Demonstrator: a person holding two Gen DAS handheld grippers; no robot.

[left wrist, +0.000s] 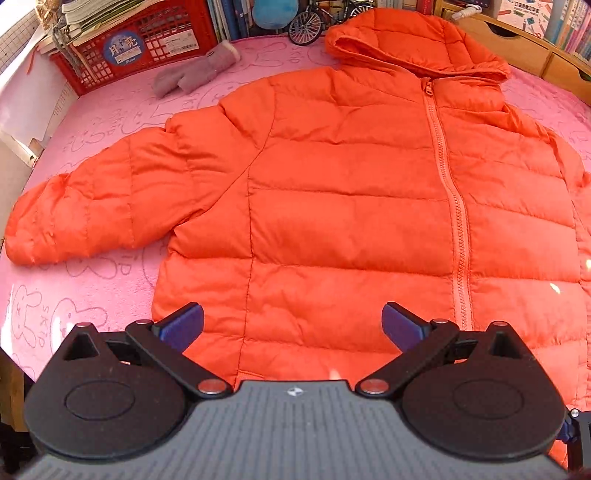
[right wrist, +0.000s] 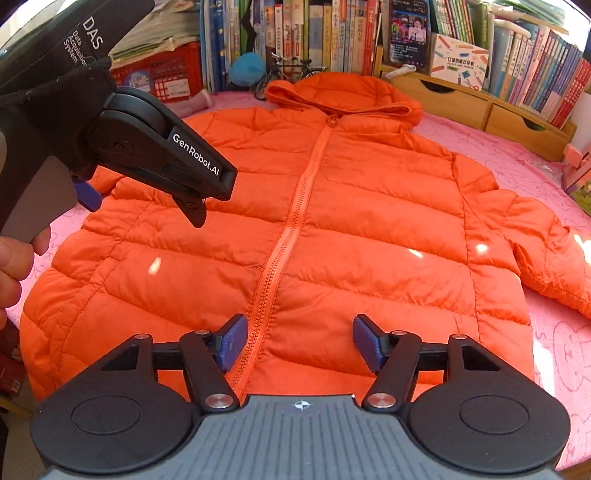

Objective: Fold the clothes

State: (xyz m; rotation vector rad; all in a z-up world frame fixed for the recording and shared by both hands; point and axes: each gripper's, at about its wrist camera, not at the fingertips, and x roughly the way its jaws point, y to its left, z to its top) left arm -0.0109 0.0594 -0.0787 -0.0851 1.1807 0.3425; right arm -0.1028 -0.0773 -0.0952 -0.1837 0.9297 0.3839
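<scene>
Orange quilted fabric fills both views: a hooded puffer jacket (left wrist: pixel 351 206) lies flat and face up on a pink blanket printed with rabbits (left wrist: pixel 74 317), its zip (right wrist: pixel 291 236) closed and both sleeves spread out to the sides.

The left gripper (left wrist: pixel 291 325) hangs above the jacket's hem, its blue-padded jaws spread wide with nothing between them. Ahead of it and to its left, one sleeve (left wrist: pixel 85 214) reaches across the blanket. Farther ahead, beyond the sleeve, a grey-purple mitten (left wrist: pixel 195 72) lies near a red plastic crate (left wrist: pixel 125 48).

The right gripper (right wrist: pixel 299 345) also hangs over the hem, jaws apart and empty, the zip running forward just beside its left pad. The other sleeve (right wrist: pixel 546 251) lies ahead to its right. Beyond the hood (right wrist: pixel 343 96) stand a small model bicycle (right wrist: pixel 288 74) and a row of books (right wrist: pixel 332 33).
</scene>
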